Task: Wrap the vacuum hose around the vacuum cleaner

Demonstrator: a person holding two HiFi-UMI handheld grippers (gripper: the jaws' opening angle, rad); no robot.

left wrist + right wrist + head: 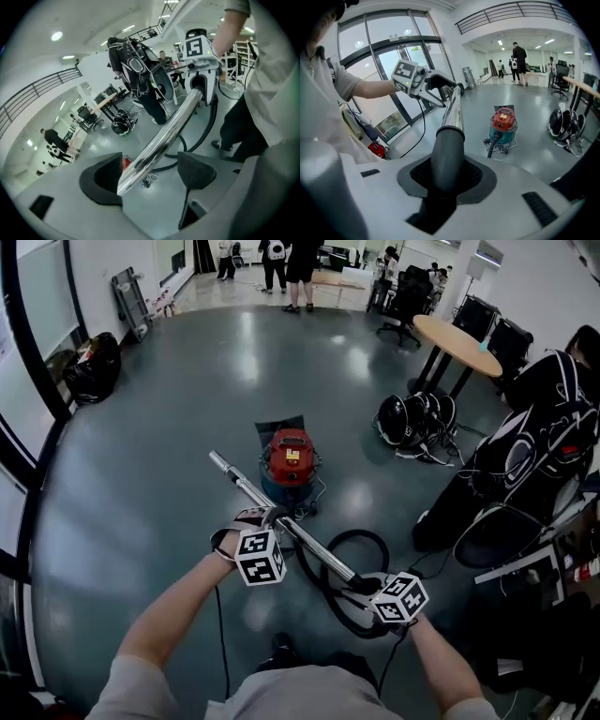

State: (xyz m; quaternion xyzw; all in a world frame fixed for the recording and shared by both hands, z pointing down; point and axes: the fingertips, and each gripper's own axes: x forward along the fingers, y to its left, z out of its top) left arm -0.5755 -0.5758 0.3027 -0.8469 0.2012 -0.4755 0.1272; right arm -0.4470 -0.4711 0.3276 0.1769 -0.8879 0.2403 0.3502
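Left fingers: on the left gripper we see the fingers wide apart. The metal tube runs between them, unpinched.
Right fingers: the right gripper has its fingers closed round the grey cuff at the tube's near end.
Vacuum cleaner: the vacuum cleaner stands on the floor beyond the tube.
Hose: the hose lies looped on the floor by the right gripper.
Hard to see: the loop's near part is hidden behind the right gripper.
Count: one vacuum cleaner, one tube, one hose, two grippers.
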